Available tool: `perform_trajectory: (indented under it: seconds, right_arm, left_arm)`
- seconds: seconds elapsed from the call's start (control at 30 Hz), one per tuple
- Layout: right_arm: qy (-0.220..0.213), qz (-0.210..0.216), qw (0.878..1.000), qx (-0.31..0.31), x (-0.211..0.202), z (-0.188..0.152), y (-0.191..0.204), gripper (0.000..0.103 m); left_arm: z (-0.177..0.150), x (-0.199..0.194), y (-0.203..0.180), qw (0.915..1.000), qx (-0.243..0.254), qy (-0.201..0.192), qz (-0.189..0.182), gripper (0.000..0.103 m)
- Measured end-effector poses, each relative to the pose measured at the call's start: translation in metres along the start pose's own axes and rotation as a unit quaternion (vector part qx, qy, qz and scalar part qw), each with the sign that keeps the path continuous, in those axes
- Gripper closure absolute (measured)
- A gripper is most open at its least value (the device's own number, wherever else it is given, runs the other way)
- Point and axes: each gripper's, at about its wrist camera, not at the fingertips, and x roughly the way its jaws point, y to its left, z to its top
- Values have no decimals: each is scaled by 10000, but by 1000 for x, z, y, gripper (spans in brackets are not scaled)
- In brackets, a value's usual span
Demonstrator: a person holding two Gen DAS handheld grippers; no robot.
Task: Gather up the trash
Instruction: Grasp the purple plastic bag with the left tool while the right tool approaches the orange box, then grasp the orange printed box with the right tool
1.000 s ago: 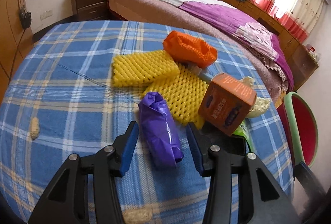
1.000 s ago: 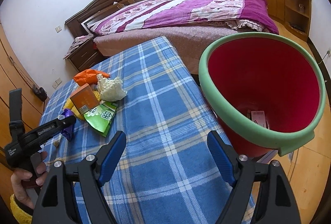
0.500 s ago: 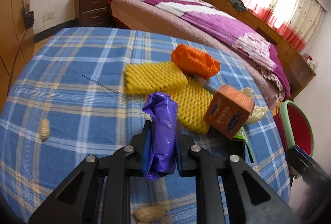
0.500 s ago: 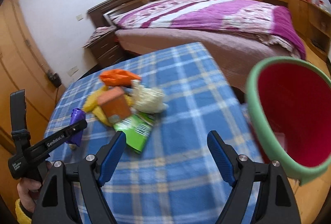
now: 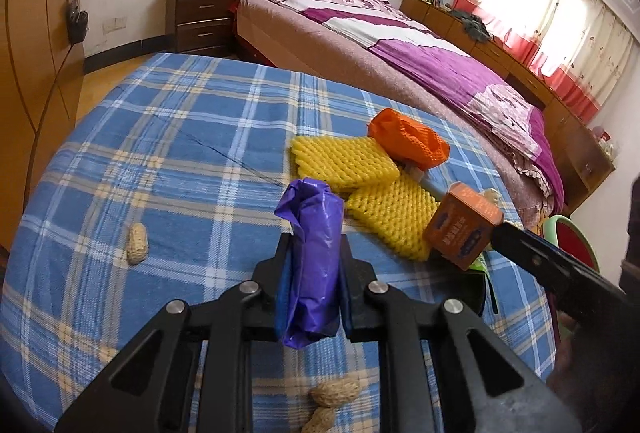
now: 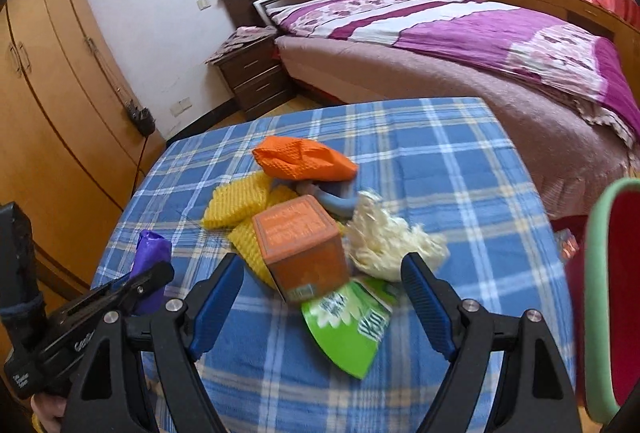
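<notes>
**Purple bag pinched, clutter bunched toward the bin side**

The left gripper (image 5: 310, 269) has its jaws squeezed onto the purple plastic bag (image 5: 312, 257), which stands up between the pads, lifted clear of the blue plaid tablecloth (image 5: 180, 153); the jaws had just been closing on it. The right gripper (image 6: 320, 301) stands spread wide with nothing between its pads, above the pile.

Open cloth stretches over the far and wardrobe-side half of the table. The rest of the trash crowds the side nearer the bed (image 5: 400, 49), and the red bin with a green rim (image 6: 612, 297) sits just past the table's edge.

Count on the table: 2 yellow foam nets (image 5: 344, 161), overlapping; 1 orange foam net (image 5: 408, 137) resting on their far corner; 1 orange carton (image 6: 300, 241); 1 green wrapper (image 6: 348, 329) partly under the carton; 1 cream shredded wad (image 6: 388, 241) beside it; 3 peanuts (image 5: 137, 243), 1 alone on open cloth, 2 touching near the front edge.
</notes>
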Motion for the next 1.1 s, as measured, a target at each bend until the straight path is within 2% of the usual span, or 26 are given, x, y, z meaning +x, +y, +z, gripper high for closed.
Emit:
perform_trajectory:
  seconds: [0.33, 0.37, 0.43, 0.5, 0.77, 1.1]
  right_arm:
    - [19, 211, 9993, -295, 24, 11, 10, 22]
    - [40, 219, 9993, -301, 26, 11, 10, 24]
    - [83, 223, 9992, -310, 29, 10, 10, 39]
    - [113, 211, 9992, -333, 31, 9, 10, 48]
    - [64, 453, 9986, -271, 17, 0, 11, 48]
    - [-198, 621, 9978, -113, -26, -14, 14, 48]
  left_arm:
    - [-2, 1, 2, 10000, -11, 33, -58, 84]
    - [-2, 1, 2, 10000, -16, 35, -59, 84]
    - [-3, 1, 1, 10000, -24, 36, -69, 83]
    - [-3, 2, 2, 10000, -30, 40, -71, 84]
    - [-5, -6, 1, 9999, -52, -1, -134, 84]
    - [-7, -22, -7, 9996, 4, -86, -286, 83]
